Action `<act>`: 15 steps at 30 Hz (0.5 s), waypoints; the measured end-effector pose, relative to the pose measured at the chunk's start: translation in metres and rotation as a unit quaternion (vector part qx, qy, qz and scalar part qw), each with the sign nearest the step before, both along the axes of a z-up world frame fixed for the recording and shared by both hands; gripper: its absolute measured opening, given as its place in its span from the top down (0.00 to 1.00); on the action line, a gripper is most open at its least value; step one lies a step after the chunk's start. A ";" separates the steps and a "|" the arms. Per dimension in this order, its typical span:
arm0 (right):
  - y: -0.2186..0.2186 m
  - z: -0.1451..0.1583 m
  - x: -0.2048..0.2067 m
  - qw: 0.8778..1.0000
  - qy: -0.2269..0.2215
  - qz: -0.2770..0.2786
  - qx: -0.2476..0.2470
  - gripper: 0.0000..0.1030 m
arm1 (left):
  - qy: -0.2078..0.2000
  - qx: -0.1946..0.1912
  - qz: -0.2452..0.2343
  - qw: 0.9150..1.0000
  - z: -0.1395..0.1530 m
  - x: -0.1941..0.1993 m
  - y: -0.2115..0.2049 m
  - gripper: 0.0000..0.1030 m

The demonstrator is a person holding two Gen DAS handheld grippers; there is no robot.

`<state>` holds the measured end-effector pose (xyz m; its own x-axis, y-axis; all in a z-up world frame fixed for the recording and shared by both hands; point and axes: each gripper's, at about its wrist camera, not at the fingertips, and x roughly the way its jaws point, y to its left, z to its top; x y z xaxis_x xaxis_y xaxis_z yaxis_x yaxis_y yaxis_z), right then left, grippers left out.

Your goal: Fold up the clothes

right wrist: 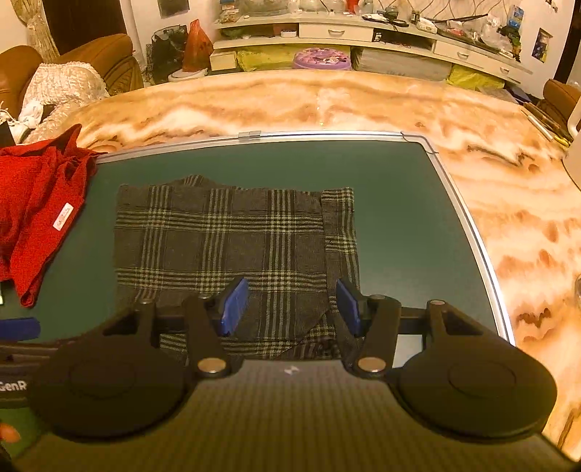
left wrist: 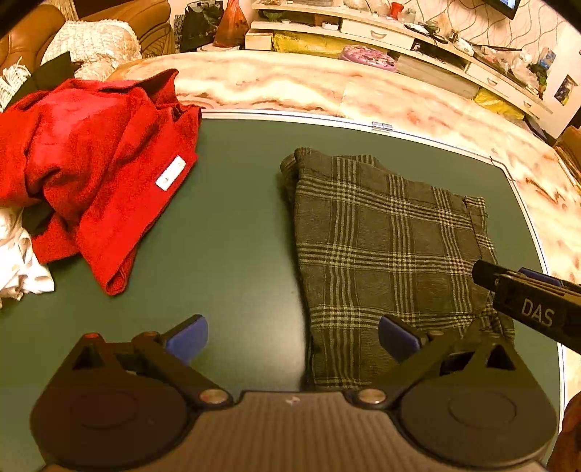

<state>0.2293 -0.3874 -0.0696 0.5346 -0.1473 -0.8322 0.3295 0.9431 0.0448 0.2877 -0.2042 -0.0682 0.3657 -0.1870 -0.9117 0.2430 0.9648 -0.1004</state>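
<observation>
A dark plaid garment (left wrist: 381, 247) (right wrist: 218, 236) lies folded flat on the green mat (left wrist: 236, 218) (right wrist: 399, 199). My left gripper (left wrist: 292, 339) is open wide at the garment's near left edge, one blue pad over bare mat and the other over the cloth. My right gripper (right wrist: 290, 308) is open above the garment's near right corner, where a flap is folded over, with nothing pinched between its pads. The right gripper (left wrist: 508, 279) also shows from the side in the left wrist view. A crumpled red garment (left wrist: 90, 174) (right wrist: 36, 203) lies at the mat's left.
White cloth (left wrist: 18, 261) lies beside the red garment. The mat rests on a marble table (left wrist: 326, 87) (right wrist: 508, 203), whose metal-edged border runs close to the plaid garment's right side. A sofa (right wrist: 90, 58) and low shelves (right wrist: 363, 32) stand beyond the table.
</observation>
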 end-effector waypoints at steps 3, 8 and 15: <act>0.005 0.001 -0.002 1.000 0.003 0.006 -0.007 0.40 | 0.004 0.003 -0.004 1.000 -0.004 -0.002 -0.001 0.00; 0.009 0.001 -0.005 1.000 0.003 0.013 -0.011 0.40 | 0.003 0.001 -0.001 1.000 -0.007 -0.004 0.001 0.00; 0.013 0.000 -0.007 1.000 0.003 0.018 -0.015 0.40 | 0.000 0.007 0.002 1.000 -0.007 -0.006 0.002 0.00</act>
<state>0.2221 -0.3739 -0.0699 0.5348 -0.1522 -0.8311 0.2951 0.9554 0.0149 0.2820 -0.2019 -0.0754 0.3671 -0.1728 -0.9140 0.2387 0.9672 -0.0870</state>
